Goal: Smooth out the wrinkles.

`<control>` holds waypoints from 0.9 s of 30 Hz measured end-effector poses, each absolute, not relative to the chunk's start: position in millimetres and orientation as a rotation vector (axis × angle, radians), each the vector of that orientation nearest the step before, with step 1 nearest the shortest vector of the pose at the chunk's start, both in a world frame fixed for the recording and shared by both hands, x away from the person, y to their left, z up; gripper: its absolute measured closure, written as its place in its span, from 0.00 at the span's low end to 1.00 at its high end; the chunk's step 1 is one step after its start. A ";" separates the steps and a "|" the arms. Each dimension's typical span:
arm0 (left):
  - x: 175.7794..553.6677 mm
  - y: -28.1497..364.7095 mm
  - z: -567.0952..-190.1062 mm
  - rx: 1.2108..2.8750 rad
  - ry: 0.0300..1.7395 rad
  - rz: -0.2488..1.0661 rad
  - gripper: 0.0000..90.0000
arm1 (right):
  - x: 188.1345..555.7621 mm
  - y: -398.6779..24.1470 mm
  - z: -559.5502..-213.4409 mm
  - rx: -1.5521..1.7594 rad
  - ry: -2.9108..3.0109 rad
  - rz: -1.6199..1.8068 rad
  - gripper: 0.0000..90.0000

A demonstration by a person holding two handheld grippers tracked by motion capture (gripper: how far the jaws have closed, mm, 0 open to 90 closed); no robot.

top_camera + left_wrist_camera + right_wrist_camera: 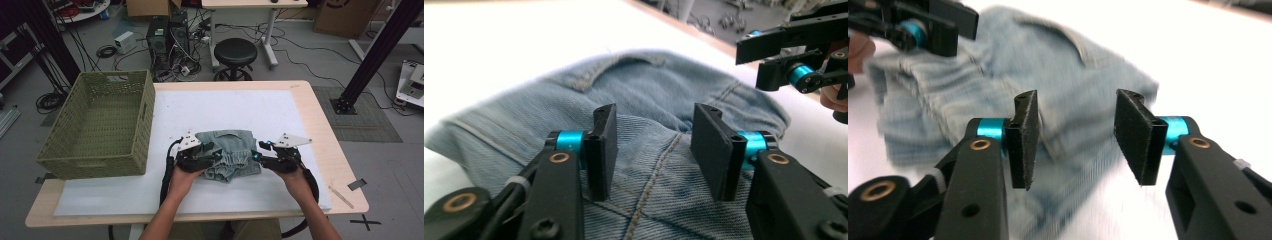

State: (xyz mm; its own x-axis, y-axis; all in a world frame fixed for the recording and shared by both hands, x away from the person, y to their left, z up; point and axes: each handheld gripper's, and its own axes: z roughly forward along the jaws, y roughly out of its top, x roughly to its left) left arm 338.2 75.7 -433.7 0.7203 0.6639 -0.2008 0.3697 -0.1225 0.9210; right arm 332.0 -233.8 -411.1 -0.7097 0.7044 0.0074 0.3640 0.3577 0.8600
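Denim garment (229, 152) between half-open left gripper (212, 155), right gripper (260, 152); unheld.

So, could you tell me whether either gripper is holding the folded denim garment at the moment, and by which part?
Nothing is held. The left gripper and right gripper both stand open, pads clear of the denim garment lying folded on the table.

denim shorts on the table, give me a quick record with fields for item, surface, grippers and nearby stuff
item: folded denim shorts, light blue
surface: white mat on a wooden table
left gripper: jaws apart over the denim, nothing pinched
right gripper: jaws apart at the shorts' edge, nothing pinched
nearby: empty green woven basket at the table's left
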 end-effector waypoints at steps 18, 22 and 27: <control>327.9 84.5 -426.7 1.754 0.838 0.306 0.67 | 340.1 -208.9 -428.5 0.890 2.423 1.222 0.56; 321.6 104.1 -420.0 1.694 0.805 0.324 0.76 | 332.7 -223.7 -418.5 0.899 2.319 1.377 0.50; 314.1 118.6 -423.9 1.688 0.818 0.335 0.82 | 326.0 -237.3 -412.8 0.911 2.244 1.450 0.50</control>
